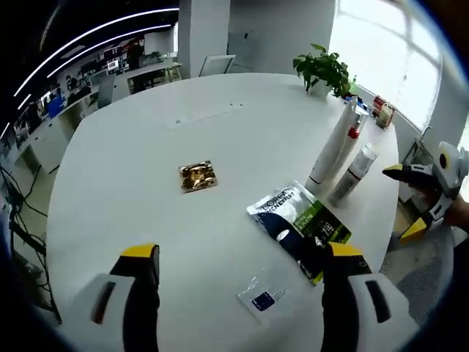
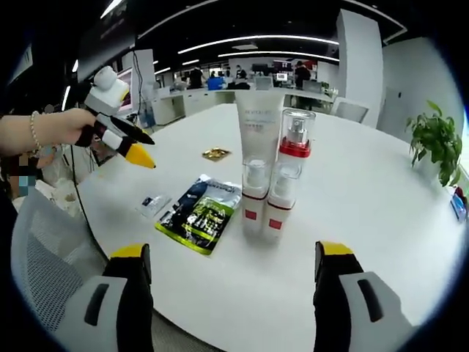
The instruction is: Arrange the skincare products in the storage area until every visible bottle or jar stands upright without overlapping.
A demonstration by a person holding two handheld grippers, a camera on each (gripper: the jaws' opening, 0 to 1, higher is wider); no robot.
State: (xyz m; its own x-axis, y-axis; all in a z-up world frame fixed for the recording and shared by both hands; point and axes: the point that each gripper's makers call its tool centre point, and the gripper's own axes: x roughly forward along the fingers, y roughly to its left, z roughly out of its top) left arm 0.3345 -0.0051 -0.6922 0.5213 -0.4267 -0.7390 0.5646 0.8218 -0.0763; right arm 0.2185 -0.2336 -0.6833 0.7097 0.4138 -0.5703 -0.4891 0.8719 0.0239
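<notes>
My right gripper (image 2: 231, 275) has its jaws spread, holding nothing. My left gripper (image 1: 242, 275) too. The pump bottles (image 2: 267, 198) stand upright near the bench (image 2: 366, 198) edge, so I should go slow and not bump them.

Upright white bottles (image 2: 267, 183) clustered on table (image 2: 366, 220)

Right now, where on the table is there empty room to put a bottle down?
The widest bare stretch is on the white table, between the small gold packet and the potted plant. More lies in front of the bottle cluster, toward the right gripper. It is crowded where the green sachet lies beside those bottles.
</notes>
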